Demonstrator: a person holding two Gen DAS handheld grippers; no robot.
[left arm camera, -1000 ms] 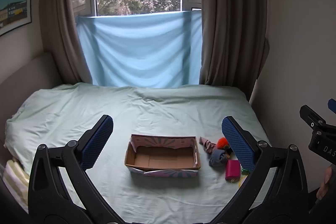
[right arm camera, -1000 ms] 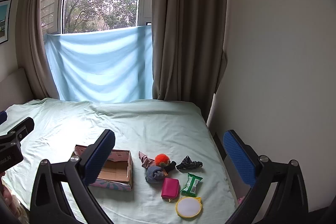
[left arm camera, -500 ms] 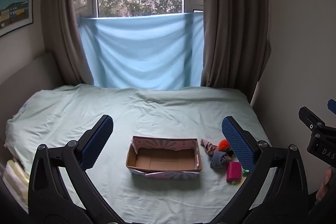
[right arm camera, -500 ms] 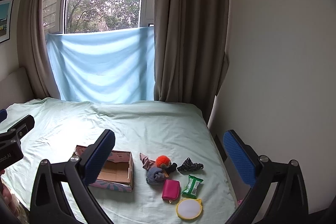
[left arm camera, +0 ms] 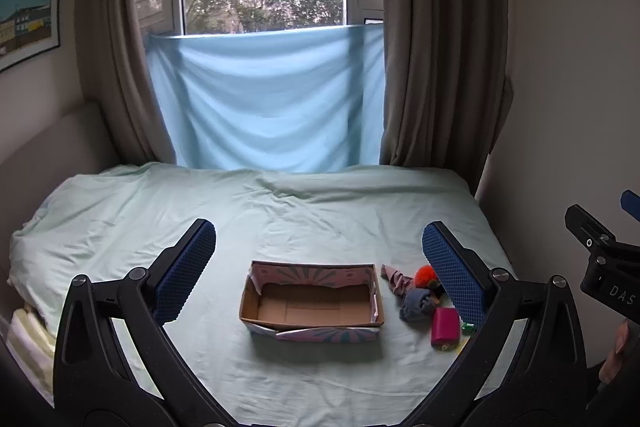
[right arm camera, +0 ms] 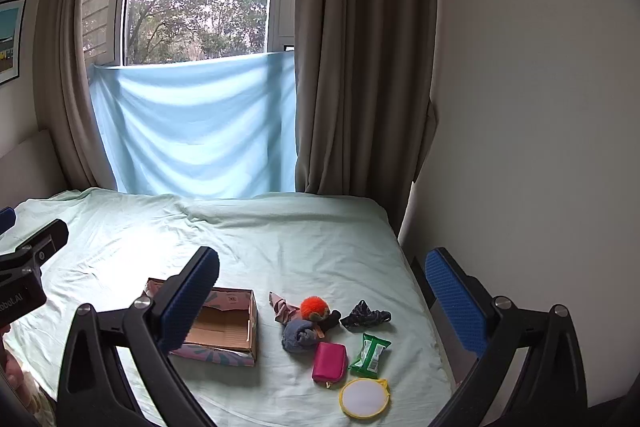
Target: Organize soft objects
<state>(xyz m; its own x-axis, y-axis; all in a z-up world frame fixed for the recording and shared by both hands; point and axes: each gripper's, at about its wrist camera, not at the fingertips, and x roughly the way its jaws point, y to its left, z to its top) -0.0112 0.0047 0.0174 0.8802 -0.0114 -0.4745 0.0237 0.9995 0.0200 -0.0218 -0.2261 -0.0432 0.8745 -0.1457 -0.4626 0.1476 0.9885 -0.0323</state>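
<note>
An open cardboard box [left arm camera: 312, 303] [right arm camera: 224, 327] sits on the pale green bed. Right of it lies a small pile: an orange pom-pom [right arm camera: 314, 306], a pink cloth [right arm camera: 282, 309], a rolled grey-blue sock [right arm camera: 298, 335], a dark patterned cloth [right arm camera: 366, 315], a magenta pouch [right arm camera: 330, 361] [left arm camera: 444, 325], a green wipes pack [right arm camera: 370, 349] and a round yellow-rimmed mirror [right arm camera: 364, 397]. My left gripper [left arm camera: 320, 259] is open and empty, held well above the box. My right gripper [right arm camera: 324, 283] is open and empty above the pile.
The bed [left arm camera: 280, 211] fills the room's width; a wall [right arm camera: 520, 147] runs along its right edge. Brown curtains [left arm camera: 432, 67] and a blue sheet [left arm camera: 272, 107] hang at the window behind. Striped bedding [left arm camera: 24, 343] lies at the bed's left near corner.
Both views have tilted up slightly, so the box and pile sit a little lower in the frames. Nothing on the bed has moved; both grippers stay open.
</note>
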